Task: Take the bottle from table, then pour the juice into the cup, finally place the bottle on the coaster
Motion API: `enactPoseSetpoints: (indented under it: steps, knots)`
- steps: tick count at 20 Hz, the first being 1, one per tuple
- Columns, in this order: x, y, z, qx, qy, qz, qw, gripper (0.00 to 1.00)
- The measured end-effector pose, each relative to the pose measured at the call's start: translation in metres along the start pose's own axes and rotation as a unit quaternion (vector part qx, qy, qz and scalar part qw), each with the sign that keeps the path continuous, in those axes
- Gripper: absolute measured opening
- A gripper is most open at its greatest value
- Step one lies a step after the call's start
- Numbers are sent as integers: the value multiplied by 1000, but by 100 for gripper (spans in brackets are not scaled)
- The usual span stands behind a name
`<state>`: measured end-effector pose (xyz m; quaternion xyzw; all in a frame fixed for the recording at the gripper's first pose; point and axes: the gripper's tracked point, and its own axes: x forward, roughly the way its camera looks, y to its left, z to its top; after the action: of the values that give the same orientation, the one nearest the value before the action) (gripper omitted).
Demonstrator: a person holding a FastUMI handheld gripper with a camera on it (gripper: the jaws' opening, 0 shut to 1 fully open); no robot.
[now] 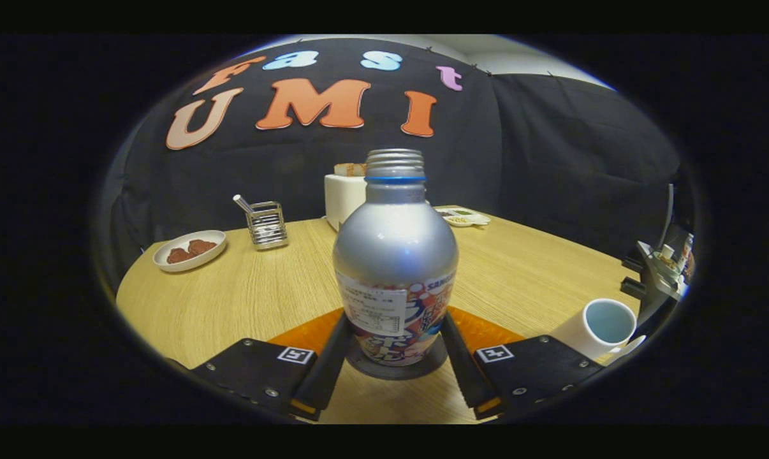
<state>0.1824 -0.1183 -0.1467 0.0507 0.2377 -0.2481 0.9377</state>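
A silver bottle (395, 255) with a colourful label and an uncapped threaded neck stands upright between my fingers. My gripper (395, 326) is shut on the bottle, with one finger pressing on each side of its lower body. An orange coaster (486, 331) lies flat on the wooden table (244, 299), under and behind the bottle's base. I cannot tell whether the base rests on it or hovers just above. A white cup (602, 326) with a pale blue inside sits to the right of my right finger, its mouth tipped toward me.
At the far left is a white plate (189, 250) with brown food, and beside it a wire holder (266, 224) holding a utensil. A white box (345, 197) and a small tray (464, 217) stand behind the bottle. Equipment (662, 268) crowds the table's right edge.
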Motion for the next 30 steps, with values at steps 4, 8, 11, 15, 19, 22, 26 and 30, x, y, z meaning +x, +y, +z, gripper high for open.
enactPoseSetpoints:
  steps: [4,8,11,15,19,22,26,30]
  knots:
    - [0,0,-2,9,2,0,1000,79]
    - [0,0,-13,9,12,3,1000,82]
    - [-4,-4,-18,-5,13,2,1000,98]
    - [-17,-5,-18,-13,7,8,1000,98]
    - [-44,2,-17,-11,-8,31,999,98]
    - [-75,14,-11,-16,-23,61,998,98]
    - [-132,27,25,-12,-80,113,990,98]
    - [-203,45,70,-16,-152,186,971,97]
